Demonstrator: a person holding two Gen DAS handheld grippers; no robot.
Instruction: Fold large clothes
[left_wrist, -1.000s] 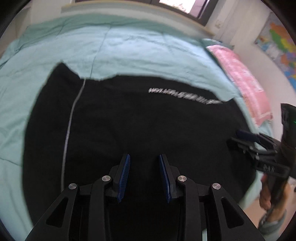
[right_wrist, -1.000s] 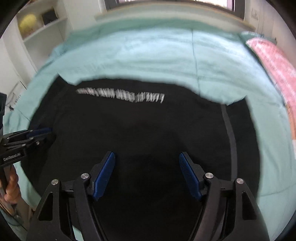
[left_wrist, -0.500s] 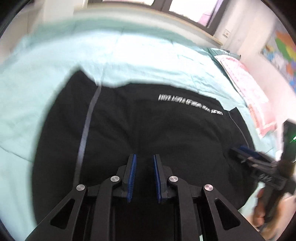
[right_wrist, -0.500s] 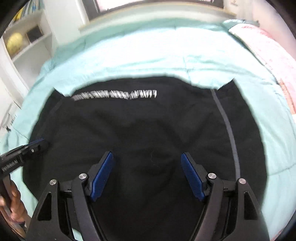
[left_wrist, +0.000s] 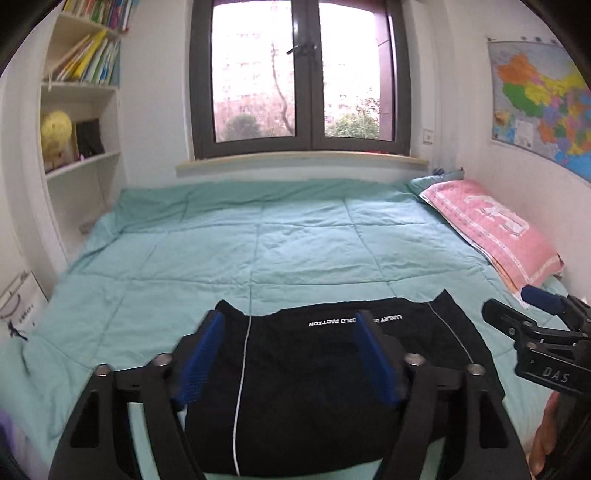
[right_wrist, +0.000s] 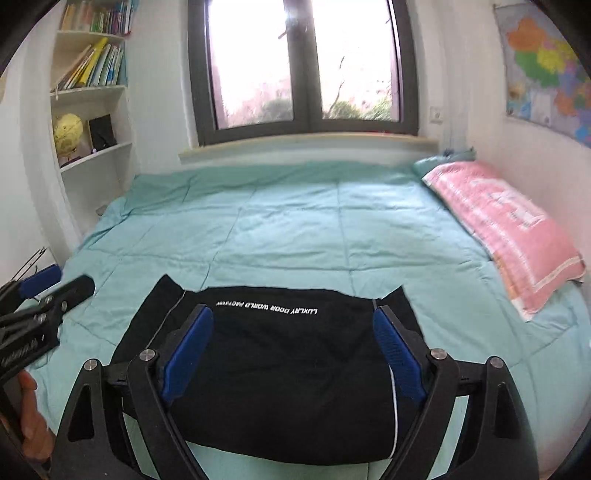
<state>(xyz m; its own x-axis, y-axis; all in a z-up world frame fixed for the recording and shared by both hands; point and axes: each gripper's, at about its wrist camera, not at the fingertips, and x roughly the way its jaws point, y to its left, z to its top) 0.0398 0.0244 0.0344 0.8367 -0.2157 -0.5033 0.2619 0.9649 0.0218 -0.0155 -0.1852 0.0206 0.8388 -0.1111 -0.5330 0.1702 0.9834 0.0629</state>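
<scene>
Folded black garment on the teal quilt

Only the right wrist view reads its print fully; long axis runs left-right. Left gripper and right gripper, just opening, stand spread, empty.

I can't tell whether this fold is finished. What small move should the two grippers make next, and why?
Probably lower both to the near edge of the black garment and grip it for another fold. The left gripper and right gripper have just been opening and hold nothing, jaws wide. The garment lies flat on the teal quilt as a broad rectangle, so it looks only partly folded.
</scene>
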